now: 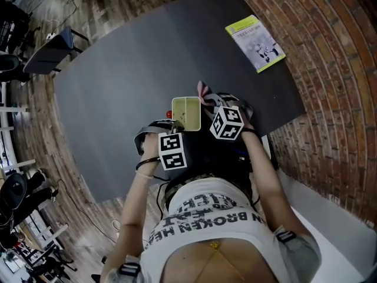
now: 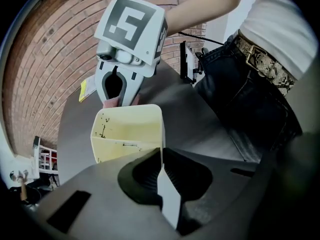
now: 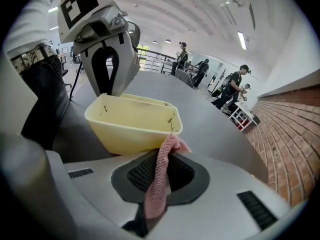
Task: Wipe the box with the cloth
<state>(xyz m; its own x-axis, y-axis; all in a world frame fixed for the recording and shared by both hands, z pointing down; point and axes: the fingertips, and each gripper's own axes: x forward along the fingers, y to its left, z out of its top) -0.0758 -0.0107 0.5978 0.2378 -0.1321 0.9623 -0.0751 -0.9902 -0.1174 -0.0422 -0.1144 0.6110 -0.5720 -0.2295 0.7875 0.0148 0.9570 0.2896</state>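
A pale yellow box (image 1: 185, 114) with two compartments and dark specks inside stands on the dark table (image 1: 129, 69) close to the near edge. My left gripper (image 1: 176, 126) grips its near wall. In the left gripper view the jaws (image 2: 161, 169) are shut on the box's (image 2: 127, 131) thin rim. My right gripper (image 1: 208, 103) sits at the box's right side, shut on a pink knitted cloth (image 1: 204, 92). In the right gripper view the cloth (image 3: 159, 181) hangs between the jaws (image 3: 162, 171) and drapes against a corner of the box (image 3: 132, 124).
A green-edged booklet (image 1: 255, 43) lies at the table's far right corner. Brick paving (image 1: 330, 69) runs along the right of the table. Office chairs (image 1: 15, 63) stand at the left. Several people (image 3: 232, 86) stand far off in the hall.
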